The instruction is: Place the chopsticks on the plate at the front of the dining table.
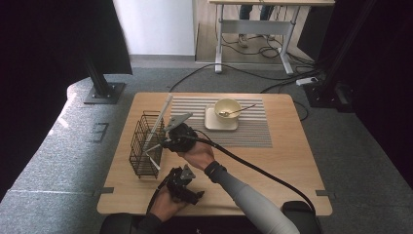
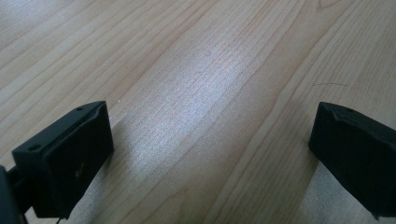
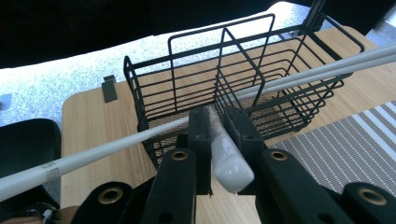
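Observation:
My right gripper (image 1: 164,143) (image 3: 217,117) is shut on a short white stick-shaped utensil (image 3: 229,163), whose thick rounded end points back between the jaws. It hangs at the near right side of a black wire basket (image 1: 142,146) (image 3: 196,70) on the left of the wooden table (image 1: 272,165). Two long white rods (image 1: 163,116) (image 3: 303,74) lean out of the basket and cross just beyond the jaws. My left gripper (image 1: 177,176) (image 2: 210,140) rests near the table's front edge, open, with bare wood between its jaws.
At the back of the table, a striped grey placemat (image 1: 253,129) carries a square cream plate (image 1: 220,125) and a pale yellow bowl (image 1: 227,108) with a spoon (image 1: 242,109) in it. A cable (image 1: 253,168) trails from the right gripper across the table.

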Demonstrator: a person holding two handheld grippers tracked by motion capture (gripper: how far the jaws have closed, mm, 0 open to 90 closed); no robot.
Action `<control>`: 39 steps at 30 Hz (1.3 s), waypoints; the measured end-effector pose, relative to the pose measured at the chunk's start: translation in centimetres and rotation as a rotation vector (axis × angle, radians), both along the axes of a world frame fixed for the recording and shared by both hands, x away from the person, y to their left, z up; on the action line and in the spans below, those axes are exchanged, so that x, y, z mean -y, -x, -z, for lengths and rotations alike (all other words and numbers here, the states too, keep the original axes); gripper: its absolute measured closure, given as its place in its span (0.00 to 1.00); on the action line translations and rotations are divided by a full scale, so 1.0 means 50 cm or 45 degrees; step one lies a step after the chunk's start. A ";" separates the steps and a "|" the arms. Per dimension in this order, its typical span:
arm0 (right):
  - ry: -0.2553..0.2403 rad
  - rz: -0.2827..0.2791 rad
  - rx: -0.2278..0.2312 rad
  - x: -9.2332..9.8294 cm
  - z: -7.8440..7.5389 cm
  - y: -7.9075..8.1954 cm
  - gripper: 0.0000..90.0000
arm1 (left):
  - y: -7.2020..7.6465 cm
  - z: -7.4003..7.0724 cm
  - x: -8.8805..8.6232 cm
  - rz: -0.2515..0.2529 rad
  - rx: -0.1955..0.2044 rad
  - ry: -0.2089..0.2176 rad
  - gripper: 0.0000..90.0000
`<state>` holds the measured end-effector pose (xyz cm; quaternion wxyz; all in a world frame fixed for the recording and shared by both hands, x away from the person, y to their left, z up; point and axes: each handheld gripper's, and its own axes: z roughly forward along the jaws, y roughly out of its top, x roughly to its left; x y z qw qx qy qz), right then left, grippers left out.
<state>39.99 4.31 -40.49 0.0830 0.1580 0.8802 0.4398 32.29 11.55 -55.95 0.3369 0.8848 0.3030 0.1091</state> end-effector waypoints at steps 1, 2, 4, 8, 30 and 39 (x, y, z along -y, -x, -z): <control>0.001 0.001 0.004 0.000 0.000 0.000 0.90 | 0.000 0.000 0.000 0.000 0.000 0.000 0.00; 0.003 0.003 0.007 0.000 0.000 -0.001 0.90 | 0.000 0.000 0.000 0.000 -0.001 0.001 0.00; 0.007 0.004 0.020 0.000 -0.001 0.000 0.91 | 0.000 0.000 0.000 -0.001 0.000 0.001 0.00; 0.008 -0.004 0.018 0.002 -0.004 0.001 0.91 | 0.000 0.000 0.000 0.001 0.001 -0.001 0.00; -0.030 -0.072 -0.022 0.055 -0.085 0.004 0.91 | -0.001 0.000 -0.001 0.005 0.002 0.000 0.00; -0.066 -0.071 -0.029 0.087 -0.126 0.008 0.91 | -0.001 0.000 -0.001 0.004 0.002 -0.001 0.00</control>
